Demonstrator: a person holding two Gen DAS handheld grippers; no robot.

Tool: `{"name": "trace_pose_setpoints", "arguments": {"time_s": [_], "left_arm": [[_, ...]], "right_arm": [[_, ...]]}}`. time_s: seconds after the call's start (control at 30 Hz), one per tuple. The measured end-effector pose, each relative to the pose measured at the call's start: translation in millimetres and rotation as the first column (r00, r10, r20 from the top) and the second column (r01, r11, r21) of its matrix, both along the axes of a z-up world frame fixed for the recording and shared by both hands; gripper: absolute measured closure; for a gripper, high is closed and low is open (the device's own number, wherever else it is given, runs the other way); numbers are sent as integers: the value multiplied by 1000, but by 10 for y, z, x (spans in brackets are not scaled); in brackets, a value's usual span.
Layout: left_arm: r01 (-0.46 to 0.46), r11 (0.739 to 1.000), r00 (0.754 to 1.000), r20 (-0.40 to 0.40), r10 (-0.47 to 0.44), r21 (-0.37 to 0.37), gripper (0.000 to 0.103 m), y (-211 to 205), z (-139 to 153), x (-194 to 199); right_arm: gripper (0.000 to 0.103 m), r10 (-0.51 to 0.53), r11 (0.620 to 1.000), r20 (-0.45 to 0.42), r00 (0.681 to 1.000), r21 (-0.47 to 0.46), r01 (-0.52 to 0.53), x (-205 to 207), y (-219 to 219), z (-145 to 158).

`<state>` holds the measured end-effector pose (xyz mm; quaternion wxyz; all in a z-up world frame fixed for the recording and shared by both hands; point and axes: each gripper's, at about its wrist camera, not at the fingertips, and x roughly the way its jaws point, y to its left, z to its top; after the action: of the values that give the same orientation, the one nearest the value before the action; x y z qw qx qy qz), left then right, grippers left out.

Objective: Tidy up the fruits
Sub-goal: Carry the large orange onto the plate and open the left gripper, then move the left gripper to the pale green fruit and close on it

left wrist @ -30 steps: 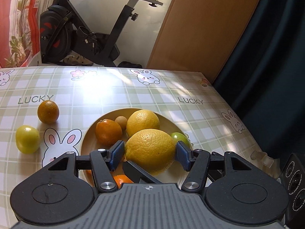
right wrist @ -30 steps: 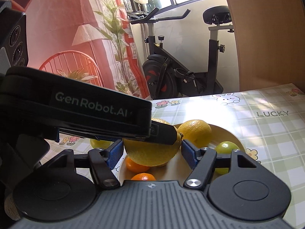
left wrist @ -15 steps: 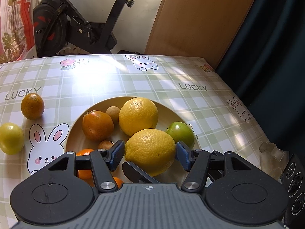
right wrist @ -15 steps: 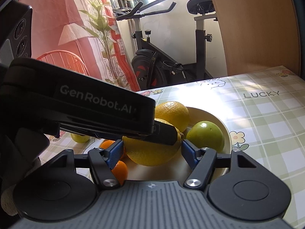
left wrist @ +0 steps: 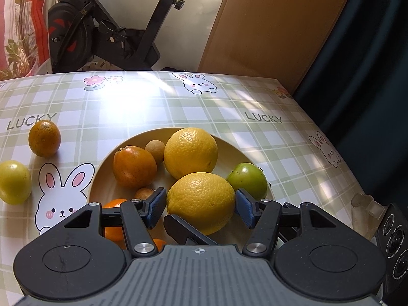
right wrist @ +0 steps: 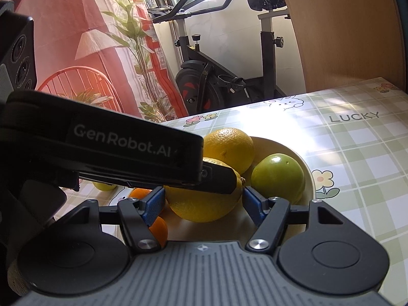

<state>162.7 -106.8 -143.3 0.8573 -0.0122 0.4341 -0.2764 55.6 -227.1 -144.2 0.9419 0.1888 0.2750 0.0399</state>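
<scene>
A large yellow citrus (left wrist: pixel 200 201) sits low over the near part of the tan plate (left wrist: pixel 229 148). My left gripper (left wrist: pixel 200 199) is shut on its two sides. My right gripper (right wrist: pixel 203 195) is shut on the same citrus (right wrist: pixel 204 206) crosswise, and one of its fingers (left wrist: pixel 183 229) shows under the fruit. The left gripper's finger (right wrist: pixel 219 181) lies across the top of the citrus. Also in the plate are a second yellow citrus (left wrist: pixel 190 153), a green fruit (left wrist: pixel 246 179), an orange-brown fruit (left wrist: pixel 134 167), small brown fruits (left wrist: pixel 155 149) and mandarins (left wrist: pixel 114 216). Whether the held citrus touches the plate is hidden.
On the checked tablecloth left of the plate lie a small orange (left wrist: pixel 44 137) and a yellow-green fruit (left wrist: pixel 14 182). A clear plastic piece (left wrist: pixel 362 209) sits near the table's right edge. Behind the table stand an exercise bike (left wrist: pixel 107 33), a wooden panel (left wrist: pixel 267 25) and a red chair (right wrist: pixel 76 81).
Both grippers have sunk toward the plate with the large yellow citrus between them. More of the plate and the green fruit shows now. The jaws have kept their width.
</scene>
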Motion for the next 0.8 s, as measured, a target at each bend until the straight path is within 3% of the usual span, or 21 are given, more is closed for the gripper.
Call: {"name": "trace_pose_setpoints", "arguments": {"time_s": [0.4,0.8], "left_arm": [[-55,996,997,42,58,-65,42,225,155,-92],[-225,970,971,57,231,-96,42,818,187,-183]], "right_arm": [[33,10,1000,13,1000,18,-10,-9,-30,-4],[33,13,1000,18,1000,28,-14,-37,-79,-13]]}}
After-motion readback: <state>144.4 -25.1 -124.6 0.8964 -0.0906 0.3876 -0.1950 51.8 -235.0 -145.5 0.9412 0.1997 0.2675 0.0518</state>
